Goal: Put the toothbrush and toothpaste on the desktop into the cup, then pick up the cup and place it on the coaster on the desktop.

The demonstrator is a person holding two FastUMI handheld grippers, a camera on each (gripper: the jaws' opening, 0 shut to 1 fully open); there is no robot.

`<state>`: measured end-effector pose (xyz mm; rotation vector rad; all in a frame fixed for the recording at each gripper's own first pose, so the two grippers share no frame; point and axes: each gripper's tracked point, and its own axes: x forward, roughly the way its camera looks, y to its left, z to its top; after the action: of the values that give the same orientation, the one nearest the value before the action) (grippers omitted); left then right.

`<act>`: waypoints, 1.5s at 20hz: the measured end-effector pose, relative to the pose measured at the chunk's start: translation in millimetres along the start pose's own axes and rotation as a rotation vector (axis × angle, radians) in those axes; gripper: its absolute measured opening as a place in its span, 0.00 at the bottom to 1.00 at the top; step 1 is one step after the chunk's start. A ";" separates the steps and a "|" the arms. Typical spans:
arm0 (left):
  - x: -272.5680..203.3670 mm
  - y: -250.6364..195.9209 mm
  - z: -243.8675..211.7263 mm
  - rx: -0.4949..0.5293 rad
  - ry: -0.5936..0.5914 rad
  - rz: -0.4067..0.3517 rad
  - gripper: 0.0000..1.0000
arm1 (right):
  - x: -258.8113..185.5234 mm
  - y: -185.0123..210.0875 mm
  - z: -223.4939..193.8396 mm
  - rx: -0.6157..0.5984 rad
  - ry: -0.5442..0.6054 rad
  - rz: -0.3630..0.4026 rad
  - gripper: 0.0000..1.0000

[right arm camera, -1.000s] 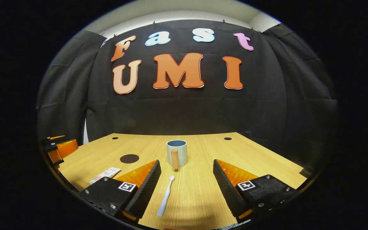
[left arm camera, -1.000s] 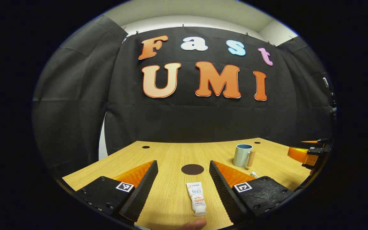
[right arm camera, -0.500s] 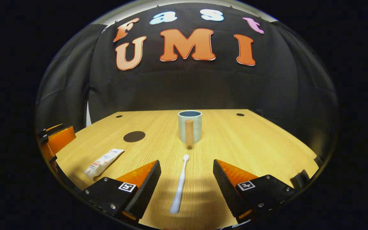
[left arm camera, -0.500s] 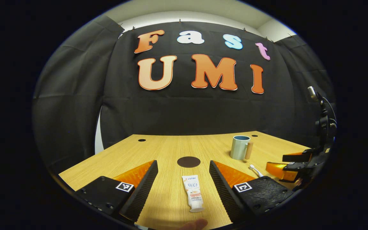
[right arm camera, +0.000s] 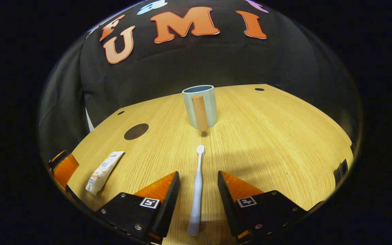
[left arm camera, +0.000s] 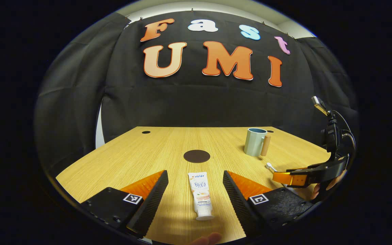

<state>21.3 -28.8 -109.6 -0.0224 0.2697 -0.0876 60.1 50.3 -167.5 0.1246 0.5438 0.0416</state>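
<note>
A white toothpaste tube (left arm camera: 200, 195) lies flat on the wooden table, cap toward me, between the fingers of my open left gripper (left arm camera: 195, 173), which do not touch it. The white toothbrush (right arm camera: 197, 183) lies lengthwise between the fingers of my right gripper (right arm camera: 198, 174), with small gaps on both sides and its head pointing at the cup. The pale blue-grey cup (right arm camera: 201, 105) with a wooden handle stands upright beyond it. A dark round coaster (left arm camera: 196, 156) lies ahead of the toothpaste. The left gripper view also holds the cup (left arm camera: 255, 141) and the right gripper (left arm camera: 286, 178) low over the table.
The wooden table (right arm camera: 277, 136) has small round holes near its far edge. Black cloth walls close off the back and sides. A fingertip (left arm camera: 206, 239) shows at the bottom of the left gripper view. The toothpaste (right arm camera: 104, 168) and coaster (right arm camera: 136, 131) lie left of the cup.
My right gripper has tilted down and moved forward over the toothbrush, and its fingers have narrowed around it. My left gripper has tipped down slightly toward the toothpaste.
</note>
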 end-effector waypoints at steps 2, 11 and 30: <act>4.7 -2.7 -4.5 -0.003 0.021 -0.008 0.98 | 3.7 -6.4 0.9 -0.012 0.008 -0.029 0.53; 17.6 -8.8 -21.7 0.006 0.092 -0.026 0.98 | 15.6 -6.9 4.6 -0.075 0.037 -0.065 0.23; 47.6 -14.3 -77.0 -0.028 0.351 -0.012 0.98 | -20.2 6.5 16.3 -0.055 -0.079 0.095 0.06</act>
<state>45.3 -48.1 -195.9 -0.0368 0.6219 -0.0993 51.2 53.5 -142.5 0.0979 0.4570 0.1433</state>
